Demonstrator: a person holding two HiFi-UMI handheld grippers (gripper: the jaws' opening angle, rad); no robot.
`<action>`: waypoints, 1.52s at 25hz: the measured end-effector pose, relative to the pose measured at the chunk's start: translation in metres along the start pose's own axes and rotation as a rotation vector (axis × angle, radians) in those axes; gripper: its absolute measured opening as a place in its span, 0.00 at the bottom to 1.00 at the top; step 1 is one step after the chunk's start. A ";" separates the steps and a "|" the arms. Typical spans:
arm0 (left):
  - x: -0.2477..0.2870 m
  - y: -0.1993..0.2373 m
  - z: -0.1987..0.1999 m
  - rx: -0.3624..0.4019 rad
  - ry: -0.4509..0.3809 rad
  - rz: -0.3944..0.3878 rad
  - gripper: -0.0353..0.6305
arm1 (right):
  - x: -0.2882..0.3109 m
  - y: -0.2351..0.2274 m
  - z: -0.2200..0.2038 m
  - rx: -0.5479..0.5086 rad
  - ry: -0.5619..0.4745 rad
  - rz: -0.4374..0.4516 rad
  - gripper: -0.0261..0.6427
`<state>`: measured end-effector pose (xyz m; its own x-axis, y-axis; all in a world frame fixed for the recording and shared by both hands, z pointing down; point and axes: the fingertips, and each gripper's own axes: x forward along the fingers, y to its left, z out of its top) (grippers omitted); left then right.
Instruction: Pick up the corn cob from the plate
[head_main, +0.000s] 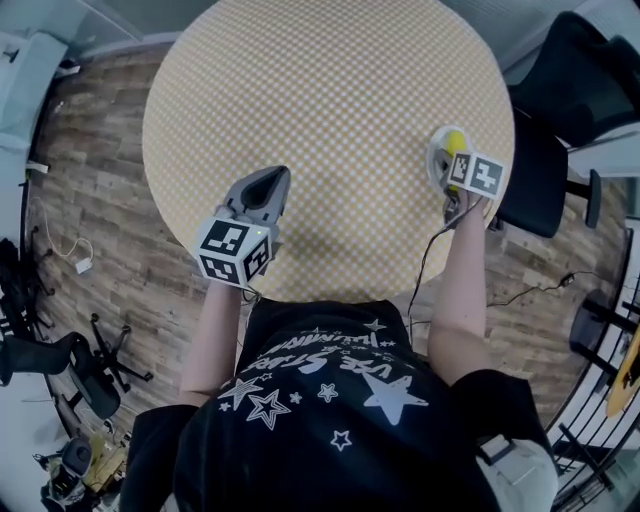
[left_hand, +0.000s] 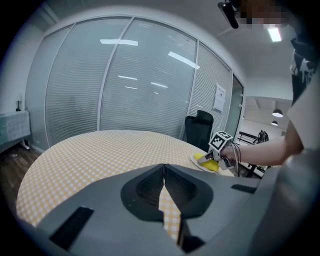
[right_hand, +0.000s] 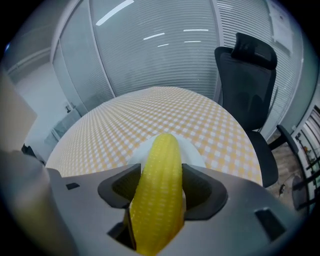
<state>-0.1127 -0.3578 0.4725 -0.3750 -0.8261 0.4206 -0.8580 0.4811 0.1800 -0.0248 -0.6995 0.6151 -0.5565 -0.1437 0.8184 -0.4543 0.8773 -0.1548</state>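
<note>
Right gripper (right_hand: 159, 186) clamped on corn cob (right_hand: 156, 210) — grasp made. Cob lies over white plate (right_hand: 196, 153) at right edge of table (head_main: 330, 100); lift clear of plate remains. Left gripper (left_hand: 163, 186) — jaws together, empty, near left.

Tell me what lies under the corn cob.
The white plate lies under the corn cob, on the checked table. The cob and the right claw gripping it hide whether it touches the plate.
</note>
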 end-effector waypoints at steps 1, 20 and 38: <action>-0.001 0.000 -0.002 0.002 0.006 -0.008 0.07 | -0.005 0.000 0.001 0.017 -0.017 0.004 0.43; -0.060 0.043 -0.002 -0.011 -0.076 -0.105 0.07 | -0.132 0.146 0.027 0.209 -0.433 0.378 0.43; -0.162 0.162 -0.016 0.028 -0.091 -0.274 0.07 | -0.163 0.352 -0.031 0.185 -0.491 0.338 0.43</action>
<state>-0.1850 -0.1418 0.4483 -0.1570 -0.9477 0.2780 -0.9404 0.2294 0.2509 -0.0724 -0.3536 0.4446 -0.9254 -0.1045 0.3643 -0.2858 0.8238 -0.4896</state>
